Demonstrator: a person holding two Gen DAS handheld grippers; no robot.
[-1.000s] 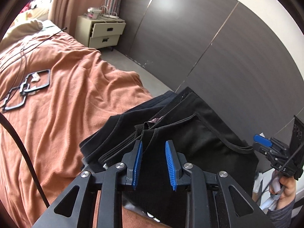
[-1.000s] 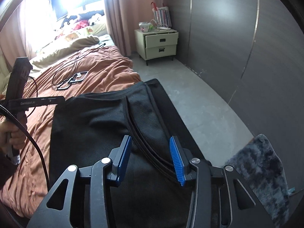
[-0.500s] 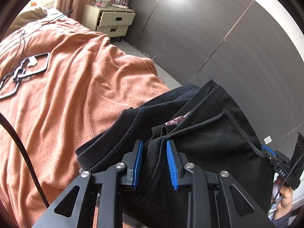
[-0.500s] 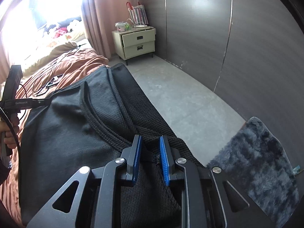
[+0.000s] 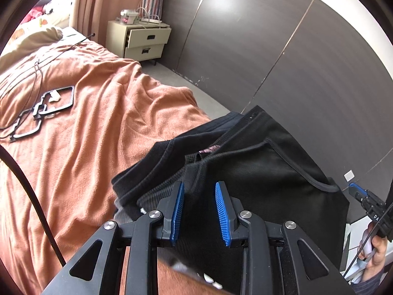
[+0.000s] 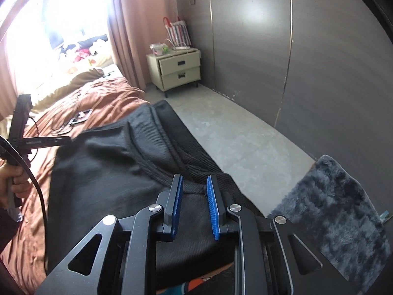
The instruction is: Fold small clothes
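A black mesh garment [image 5: 258,162] hangs stretched between my two grippers, above the edge of the bed. In the left wrist view my left gripper [image 5: 199,184] is shut on a bunched fold of its ribbed hem. My right gripper [image 5: 368,201] shows at the far right edge, on the garment's other corner. In the right wrist view my right gripper [image 6: 194,178] is shut on a ridge of the garment [image 6: 103,172], fabric pinched between the blue pads. My left gripper [image 6: 59,140] grips the far left corner there.
An orange blanket [image 5: 86,123] covers the bed, with black cables and a black frame [image 5: 44,108] lying on it. A cream nightstand [image 6: 176,71] stands by the curtain. Dark wardrobe panels [image 5: 270,49] line the right. A grey shaggy rug [image 6: 339,209] lies on the floor.
My right gripper's jaws went from wide apart to shut on the garment's edge. The garment then rose and pulled tauter between the grippers. The left gripper kept its hold.
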